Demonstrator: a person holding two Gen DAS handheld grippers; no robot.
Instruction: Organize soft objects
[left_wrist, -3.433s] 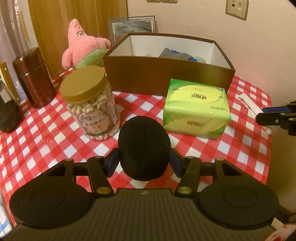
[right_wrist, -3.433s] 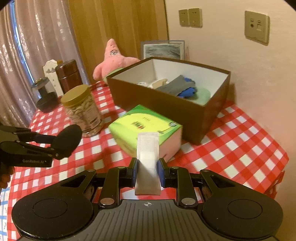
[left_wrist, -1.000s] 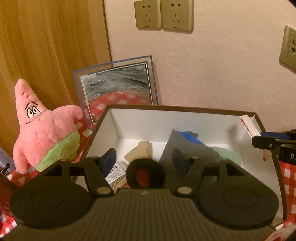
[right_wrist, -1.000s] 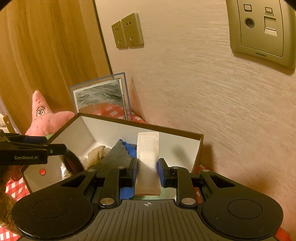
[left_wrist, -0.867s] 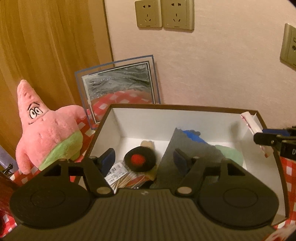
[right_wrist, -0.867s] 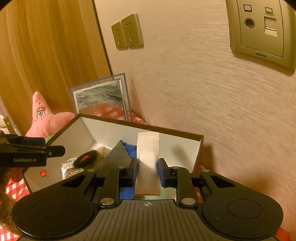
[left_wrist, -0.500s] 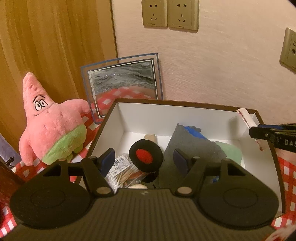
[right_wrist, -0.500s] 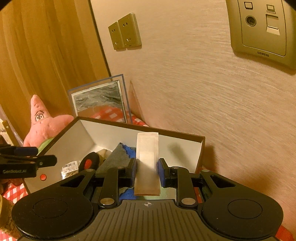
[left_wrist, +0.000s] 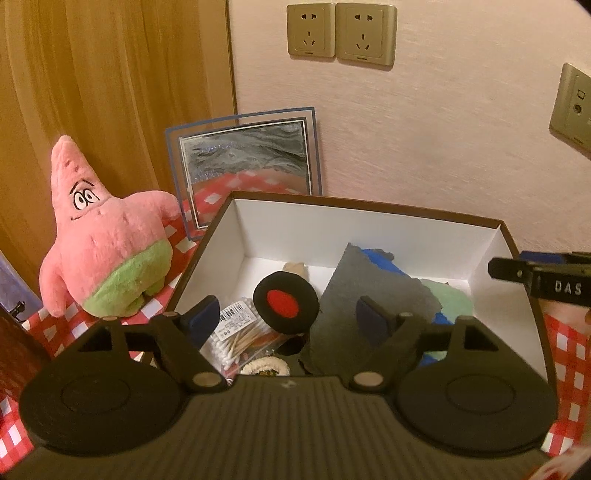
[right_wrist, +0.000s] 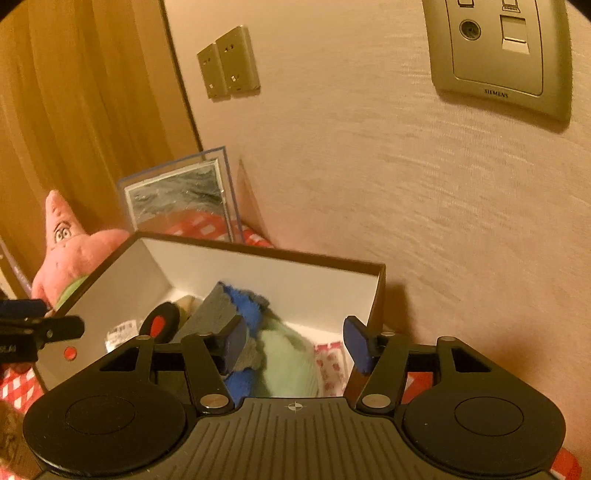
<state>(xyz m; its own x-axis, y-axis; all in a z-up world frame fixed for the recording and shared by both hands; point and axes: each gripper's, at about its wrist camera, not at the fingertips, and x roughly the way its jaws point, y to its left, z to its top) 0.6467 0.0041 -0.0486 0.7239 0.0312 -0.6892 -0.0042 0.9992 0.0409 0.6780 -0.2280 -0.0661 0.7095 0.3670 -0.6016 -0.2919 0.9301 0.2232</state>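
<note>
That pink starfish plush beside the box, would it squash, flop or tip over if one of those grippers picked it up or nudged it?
The pink starfish plush looks fuzzy and stuffed, so it would probably squash between the jaws and feel light for its bulk. It stands upright on the checkered tablecloth on short rounded legs, so a nudge would likely tip it. Its arms might droop when lifted.

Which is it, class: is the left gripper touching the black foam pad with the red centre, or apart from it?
Apart. In the left wrist view the left gripper stands open, and the black foam pad lies down in the box clear of both fingers.
</note>
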